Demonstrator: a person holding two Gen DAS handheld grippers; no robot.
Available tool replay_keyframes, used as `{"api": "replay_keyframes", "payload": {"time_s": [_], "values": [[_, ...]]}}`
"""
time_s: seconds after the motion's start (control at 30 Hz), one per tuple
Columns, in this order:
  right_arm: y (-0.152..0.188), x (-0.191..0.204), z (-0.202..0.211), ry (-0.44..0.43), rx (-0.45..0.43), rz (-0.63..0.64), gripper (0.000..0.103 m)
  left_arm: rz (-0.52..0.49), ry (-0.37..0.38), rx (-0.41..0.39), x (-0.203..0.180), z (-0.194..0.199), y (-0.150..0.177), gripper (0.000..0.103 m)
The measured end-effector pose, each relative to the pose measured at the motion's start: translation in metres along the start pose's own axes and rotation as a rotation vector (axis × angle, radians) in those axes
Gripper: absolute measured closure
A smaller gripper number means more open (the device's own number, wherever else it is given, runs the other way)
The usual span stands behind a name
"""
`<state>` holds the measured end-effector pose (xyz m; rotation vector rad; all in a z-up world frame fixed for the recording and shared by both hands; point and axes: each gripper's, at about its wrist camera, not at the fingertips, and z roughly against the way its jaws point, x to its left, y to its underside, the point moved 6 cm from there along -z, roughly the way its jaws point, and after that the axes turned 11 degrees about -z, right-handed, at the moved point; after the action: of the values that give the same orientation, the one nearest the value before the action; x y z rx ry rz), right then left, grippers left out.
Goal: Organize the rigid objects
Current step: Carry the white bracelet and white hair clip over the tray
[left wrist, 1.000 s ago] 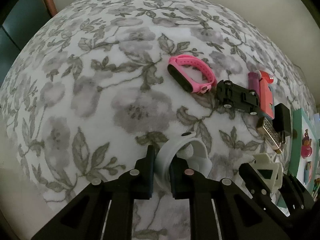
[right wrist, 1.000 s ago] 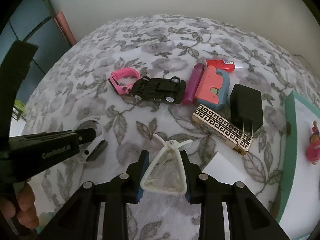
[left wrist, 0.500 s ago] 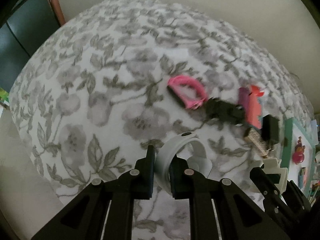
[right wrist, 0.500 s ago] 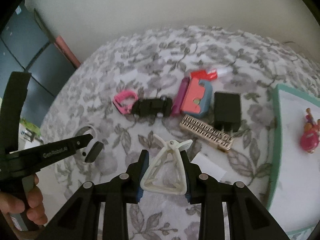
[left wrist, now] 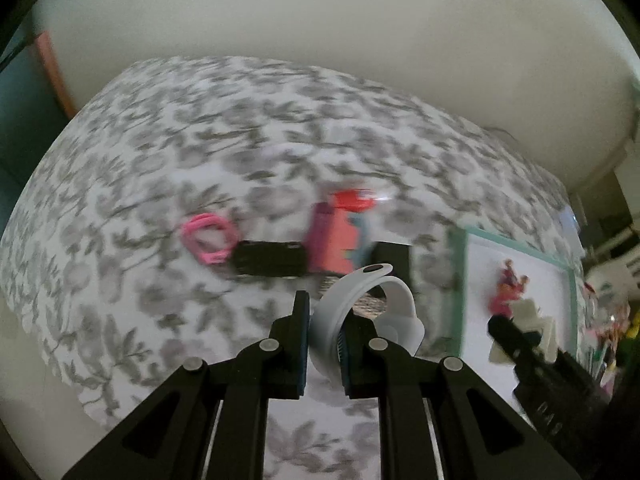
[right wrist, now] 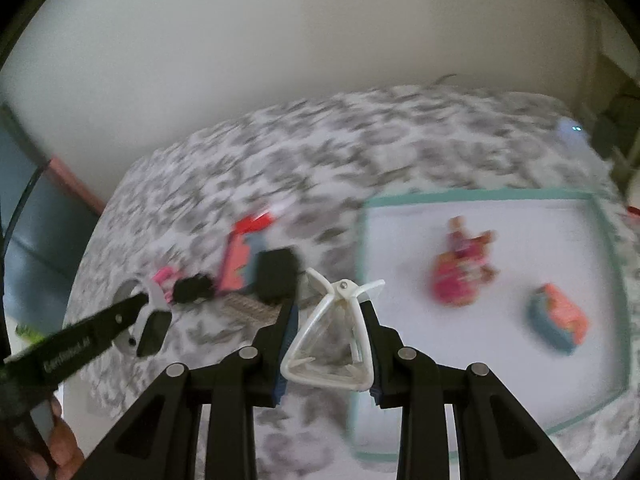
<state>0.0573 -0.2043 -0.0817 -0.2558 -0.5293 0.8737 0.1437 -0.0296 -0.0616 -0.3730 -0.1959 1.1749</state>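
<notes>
Two toys already lay on the white tray (right wrist: 608, 240), each gripper's fingers clamped a piece — left gripper (left wrist: 323, 344) a white wristband (left wrist: 356, 300), right gripper (right wrist: 329, 344) a white clip (right wrist: 332, 344) — while several items (left wrist: 268, 258) remained on the tabletop (left wrist: 160, 152).

Flower-printed grey and white tablecloth (right wrist: 248, 152): lying under everything. Teal-rimmed white tray (right wrist: 480, 196): sitting at its right. Small pink doll figure (right wrist: 460, 276) and coral and blue plastic block (right wrist: 558, 322): lying inside that tray, the block right of the doll. Pink wristband (left wrist: 208, 238), black toy car (left wrist: 270, 258), black plug adapter (right wrist: 276, 276): lying in a row left of the tray, band leftmost, adapter nearest the tray.
</notes>
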Motion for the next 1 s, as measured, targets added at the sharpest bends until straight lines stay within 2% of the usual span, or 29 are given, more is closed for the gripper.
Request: {"api": "replay_keyframes", "payload": {"time_s": [0.23, 0.57, 0.67, 0.8, 1.0], "values": [[-0.032, -0.062, 0.008, 0.084, -0.018, -0.087, 0.071, -0.107, 0.016, 0.018, -0.077, -0.008, -0.014, 0.090], [-0.058, -0.125, 0.008, 0.214, -0.046, -0.089, 0.070, -0.223, 0.058, 0.072, -0.173, -0.038, -0.006, 0.090], [-0.065, -0.142, 0.007, 0.258, -0.061, -0.084, 0.070, -0.249, 0.067, 0.096, -0.191, -0.050, 0.000, 0.090], [-0.066, -0.161, 0.001, 0.268, -0.042, -0.111, 0.070, -0.279, 0.071, 0.125, -0.205, -0.064, 0.008, 0.090], [-0.066, -0.175, -0.004, 0.305, -0.038, -0.131, 0.071, -0.286, 0.070, 0.158, -0.209, -0.079, 0.016, 0.090]]}}
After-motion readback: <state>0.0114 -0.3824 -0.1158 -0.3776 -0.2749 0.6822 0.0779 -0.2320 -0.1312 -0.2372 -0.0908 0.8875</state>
